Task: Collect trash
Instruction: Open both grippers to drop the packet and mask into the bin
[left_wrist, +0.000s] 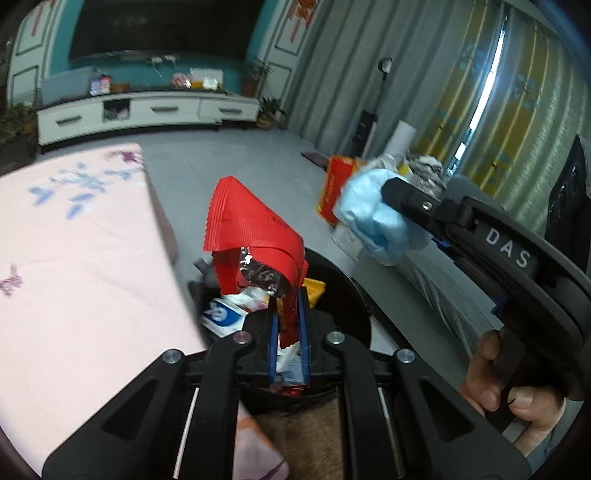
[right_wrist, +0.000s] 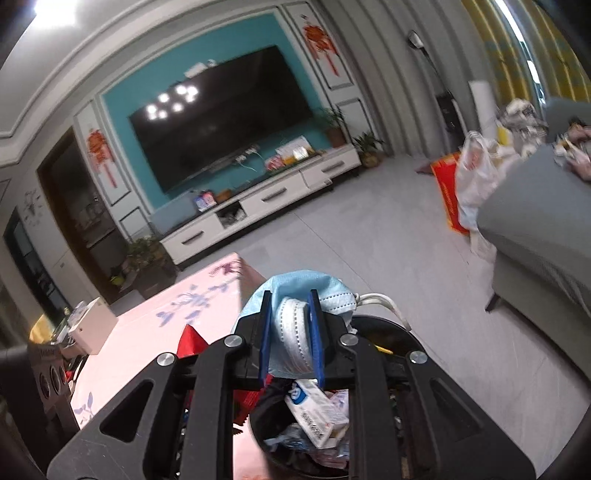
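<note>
While my left fingers (left_wrist: 288, 328) pinch the red wrapper (left_wrist: 251, 225) and my right fingers (right_wrist: 291, 332) clamp the blue masks (right_wrist: 295, 291) above the black bin (left_wrist: 343, 273), early release risks either snagging its rim or falling outside.

The right tool (left_wrist: 391, 192) carries the white letters "DAS" on its black body, seen in the left wrist view. Printing on the white carton (right_wrist: 317, 413) in the bin and on the red box (left_wrist: 332, 188) is illegible.
</note>
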